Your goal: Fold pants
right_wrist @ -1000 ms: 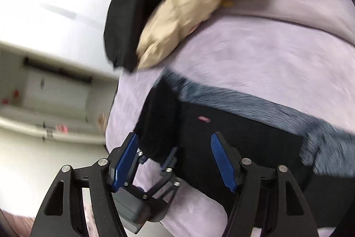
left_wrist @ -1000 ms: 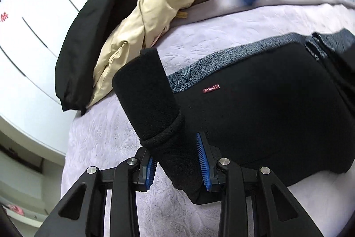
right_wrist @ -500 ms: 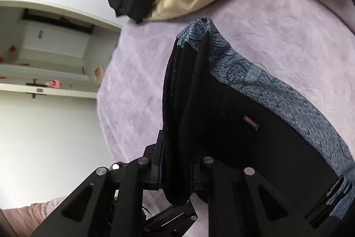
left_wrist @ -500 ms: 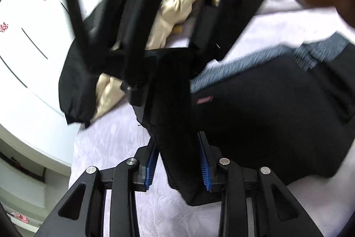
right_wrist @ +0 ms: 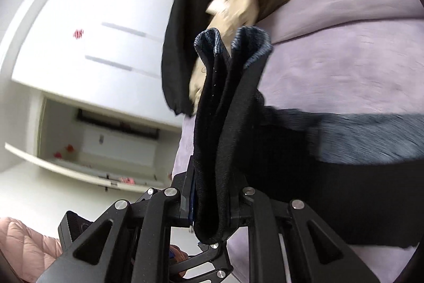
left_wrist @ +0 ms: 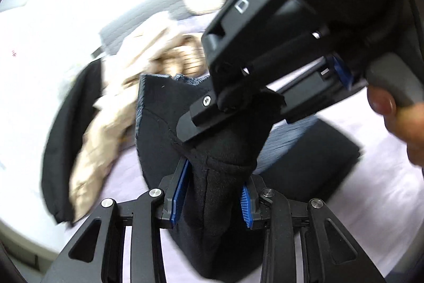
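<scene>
The black pants (left_wrist: 220, 150) with a grey-blue waistband (right_wrist: 251, 44) lie partly folded on a lilac bed cover (left_wrist: 371, 203). My left gripper (left_wrist: 213, 195) is shut on a thick bunch of the black fabric, lifted off the bed. My right gripper (right_wrist: 212, 200) is shut on the gathered waistband end, which stands up between its jaws. In the left wrist view the right gripper looms close above, one of its fingers (left_wrist: 201, 116) against the same raised fabric, with a hand (left_wrist: 389, 108) on its handle.
A beige jacket (left_wrist: 111, 129) and a black garment (left_wrist: 61, 150) are piled at the far side of the bed. White cupboards (right_wrist: 92, 44) stand beyond the bed edge. A pink quilted sleeve (right_wrist: 23, 246) shows at the lower left.
The right gripper came in over the pants' end and shut on the waistband. Both grippers have since lifted that end off the bed, and the two views have swung.
</scene>
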{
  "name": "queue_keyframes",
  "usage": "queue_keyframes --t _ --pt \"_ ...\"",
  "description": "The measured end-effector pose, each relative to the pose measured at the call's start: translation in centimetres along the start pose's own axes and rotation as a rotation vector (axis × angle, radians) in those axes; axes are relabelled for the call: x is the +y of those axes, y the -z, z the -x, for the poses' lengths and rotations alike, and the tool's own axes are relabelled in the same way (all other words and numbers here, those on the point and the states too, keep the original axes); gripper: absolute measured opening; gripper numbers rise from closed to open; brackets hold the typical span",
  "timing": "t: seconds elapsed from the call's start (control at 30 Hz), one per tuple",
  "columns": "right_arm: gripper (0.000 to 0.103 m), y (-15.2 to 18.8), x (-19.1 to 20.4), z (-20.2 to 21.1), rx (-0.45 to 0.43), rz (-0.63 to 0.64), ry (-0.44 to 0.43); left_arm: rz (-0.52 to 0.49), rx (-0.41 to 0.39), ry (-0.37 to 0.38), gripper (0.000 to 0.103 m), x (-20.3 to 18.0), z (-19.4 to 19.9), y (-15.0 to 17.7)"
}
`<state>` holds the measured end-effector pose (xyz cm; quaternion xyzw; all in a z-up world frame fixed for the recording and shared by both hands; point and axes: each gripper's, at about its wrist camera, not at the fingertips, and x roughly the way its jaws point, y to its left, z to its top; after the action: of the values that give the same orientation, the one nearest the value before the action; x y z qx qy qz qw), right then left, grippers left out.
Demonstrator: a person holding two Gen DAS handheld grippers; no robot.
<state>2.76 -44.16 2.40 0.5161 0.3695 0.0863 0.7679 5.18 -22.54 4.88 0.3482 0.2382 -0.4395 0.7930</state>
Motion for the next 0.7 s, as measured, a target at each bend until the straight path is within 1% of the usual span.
queue_keyframes --t 0.1,0.17,0.23,0.27,0.3,0.33,0.37,0.4,0.43,0.5,0.57,0.63,0.7 --pt "0.017 1.4 -5.0 4.1 -0.041 -0.076 0.031 -0.048 0.021 0.051 0.035 -4.8 -1.7 -1.0" --pt "0.017 2.6 -8.7 5.5 -0.049 -0.126 0.06 -0.091 0.048 0.075 0.035 -7.9 -3.3 -0.9" --pt "0.017 3.6 -12.0 6.1 -0.049 -0.182 0.079 -0.124 0.096 0.093 0.035 -10.3 -5.2 -0.3" --pt "0.017 4.0 -13.4 6.3 -0.044 -0.208 0.091 -0.132 0.124 0.101 0.035 -11.1 -5.9 0.0" --pt "0.017 4.5 -15.1 6.3 -0.031 -0.232 0.11 -0.14 0.168 0.108 0.035 -12.0 -6.8 0.7" --pt "0.017 4.9 -15.9 5.9 -0.021 -0.248 0.12 -0.148 0.193 0.106 0.036 -12.4 -7.4 1.1" --pt "0.017 5.3 -16.7 5.5 -0.013 -0.266 0.119 -0.157 0.215 0.099 0.039 -12.4 -7.8 1.5" --pt "0.017 5.1 -17.2 5.3 -0.014 -0.275 0.117 -0.149 0.244 0.103 0.048 -12.1 -7.7 1.6" --pt "0.017 5.1 -17.3 5.3 -0.013 -0.272 0.128 -0.118 0.257 0.118 0.054 -11.6 -7.4 1.6" --pt "0.017 4.6 -17.2 5.7 0.003 -0.241 0.15 -0.045 0.277 0.139 0.061 -10.3 -6.5 1.8" --pt "0.017 4.1 -16.9 6.1 0.04 -0.196 0.191 0.041 0.318 0.119 0.061 -7.7 -5.7 2.2" --pt "0.017 3.6 -17.1 6.0 0.079 -0.166 0.216 0.171 0.371 0.078 0.061 -4.3 -5.5 2.3" --pt "0.017 3.2 -17.5 5.9 0.104 -0.165 0.226 0.33 0.418 0.033 0.061 -0.6 -4.7 2.5"
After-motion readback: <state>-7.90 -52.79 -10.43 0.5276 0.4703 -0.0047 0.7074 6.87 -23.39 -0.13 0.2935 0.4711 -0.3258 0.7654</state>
